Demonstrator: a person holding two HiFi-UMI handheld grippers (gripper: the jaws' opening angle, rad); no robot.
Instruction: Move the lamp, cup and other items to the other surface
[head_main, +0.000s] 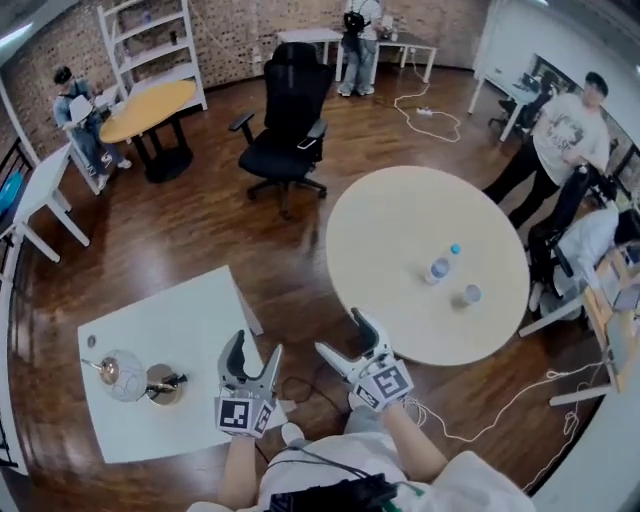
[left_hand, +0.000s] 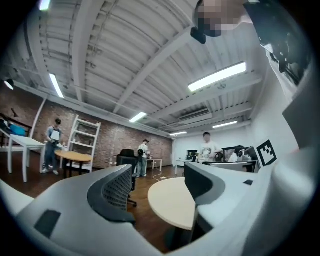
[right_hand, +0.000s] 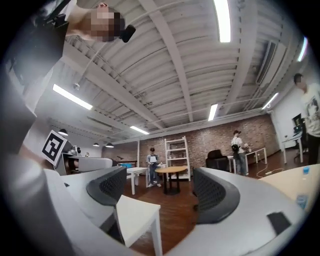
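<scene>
Holds left gripper and right gripper level, side by side before the body, forearms reaching forward over the floor between white table and round table. Holds both pairs of jaws wide apart, nothing between. Finds lamp on white table, bottle and cup on round table, all well apart from both grippers.

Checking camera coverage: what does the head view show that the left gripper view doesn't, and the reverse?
Only the head view: the white square table with small items on it, and the bottle and cup on the round table. Only the left gripper view: the ceiling strip lights. Both: the round table, the black office chair and the left gripper, open with nothing between its jaws.
</scene>
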